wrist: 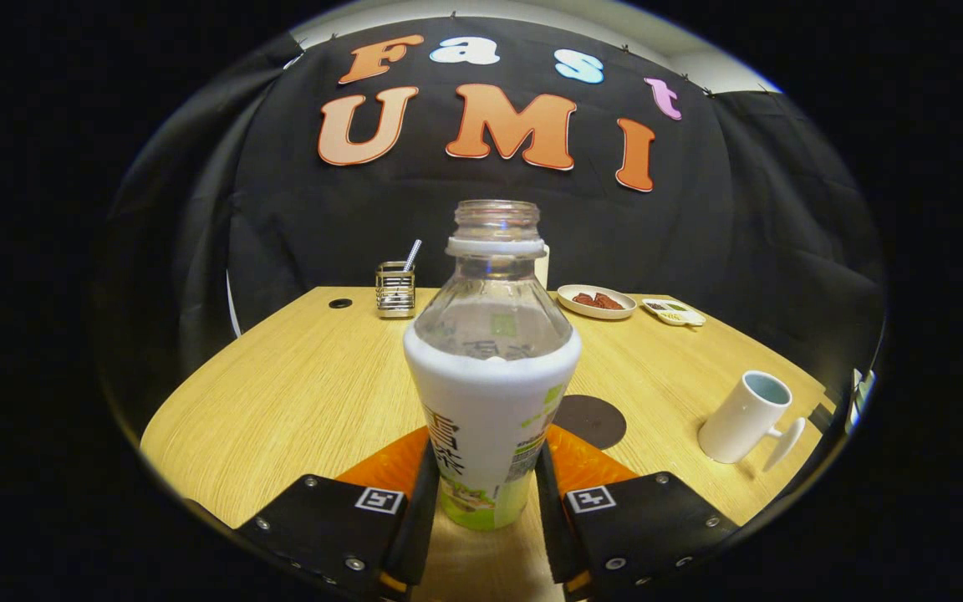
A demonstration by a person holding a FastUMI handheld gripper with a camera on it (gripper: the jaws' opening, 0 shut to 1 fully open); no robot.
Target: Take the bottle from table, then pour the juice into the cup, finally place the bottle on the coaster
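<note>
A clear, uncapped bottle [490,368] with a white and green label stands upright between my fingers. My gripper [483,489] is shut on it, both fingers pressing the lower part of the label. I cannot tell whether the bottle's base rests on the wooden table [298,393] or hangs just above it. A round dark coaster [592,420] lies just behind the bottle to the right. Further right, a white cup [745,418] with a handle stands near the table's right edge.
At the back of the table stand a metal wire holder [395,290] with a straw, a white oval dish [596,302] holding red food, and a small flat tray [674,312]. A dark cable hole [340,303] sits at the far left.
</note>
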